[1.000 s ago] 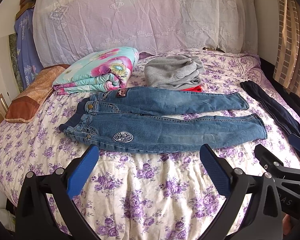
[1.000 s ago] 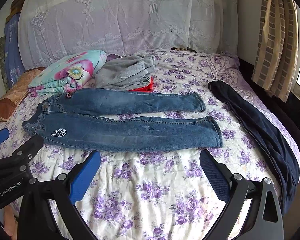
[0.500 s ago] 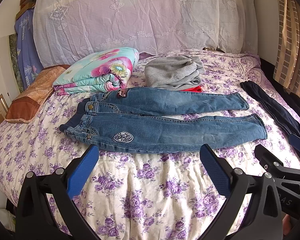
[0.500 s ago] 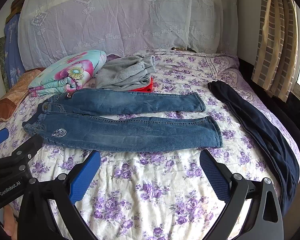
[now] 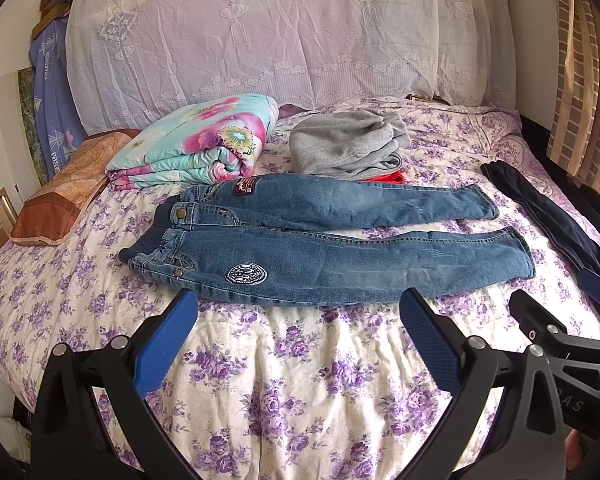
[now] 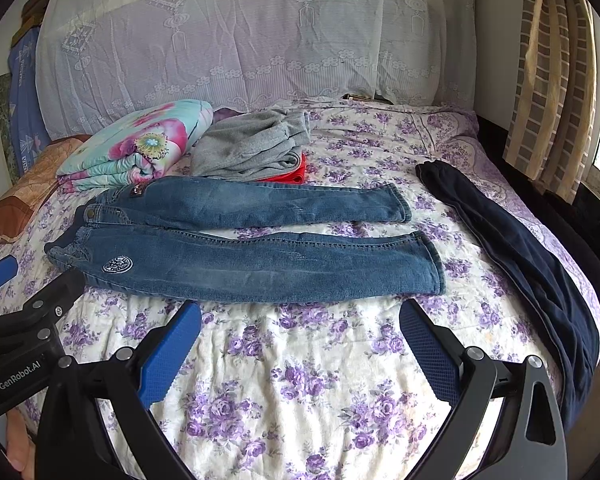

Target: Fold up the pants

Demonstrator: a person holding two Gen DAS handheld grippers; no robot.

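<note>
A pair of blue jeans [image 5: 320,240] lies flat on the bed, waist to the left, both legs stretched to the right; it also shows in the right wrist view [image 6: 240,248]. My left gripper [image 5: 298,312] is open and empty, hovering just short of the near leg. My right gripper [image 6: 300,320] is open and empty, also just in front of the near leg. Each gripper shows in the other's view, the right one at the edge of the left wrist view [image 5: 560,320] and the left one in the right wrist view [image 6: 24,312].
The bed has a purple floral cover [image 5: 300,400]. A folded floral quilt [image 5: 204,140], a grey garment over a red one [image 5: 348,144] and a brown pillow [image 5: 60,192] lie behind the jeans. A dark navy garment [image 6: 520,264] lies along the right side. Curtains [image 6: 552,72] hang at right.
</note>
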